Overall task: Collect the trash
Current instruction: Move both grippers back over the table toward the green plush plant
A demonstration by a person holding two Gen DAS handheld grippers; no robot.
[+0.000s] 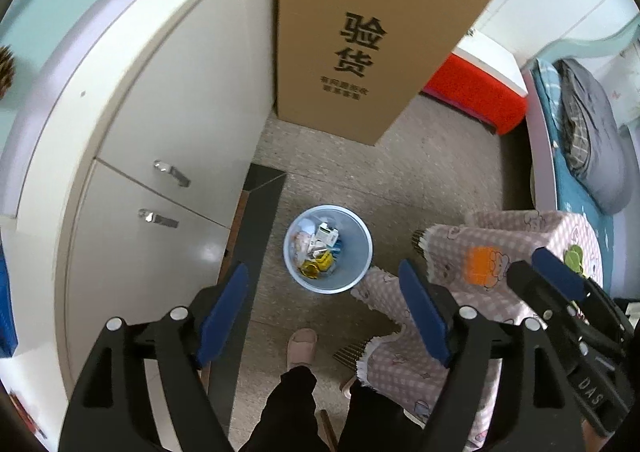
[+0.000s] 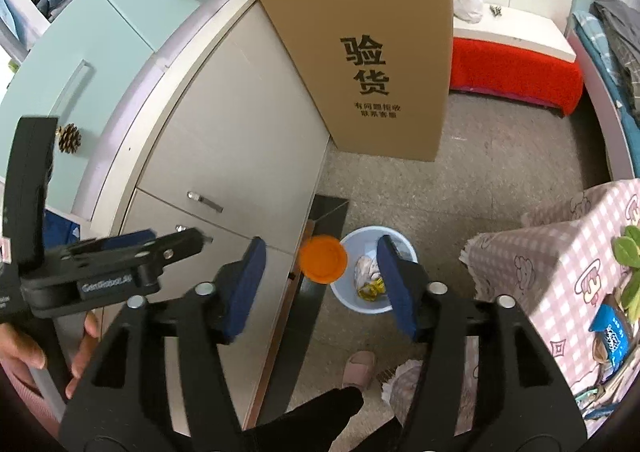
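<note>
Trash (image 1: 318, 248) lay in a pale blue bin (image 1: 352, 276) on the speckled floor (image 1: 440, 172), just right of a dark strip at the foot of a white cabinet (image 1: 168, 140). In the right wrist view an orange disc (image 2: 323, 258) showed in mid-air by the bin's left rim (image 2: 352, 302), touching neither blue pad. The right gripper (image 2: 320, 284) was spread wide with nothing between its fingers, high over the bin. The left gripper (image 1: 324, 316) was spread wide too and held nothing, the bin showing between its pads. A tall cardboard box (image 1: 360, 32) stood on the far side, against the cabinet. A pink checked cloth (image 1: 500, 252) covered a table to the right. A slipper (image 1: 302, 346) showed on the near floor.
</note>
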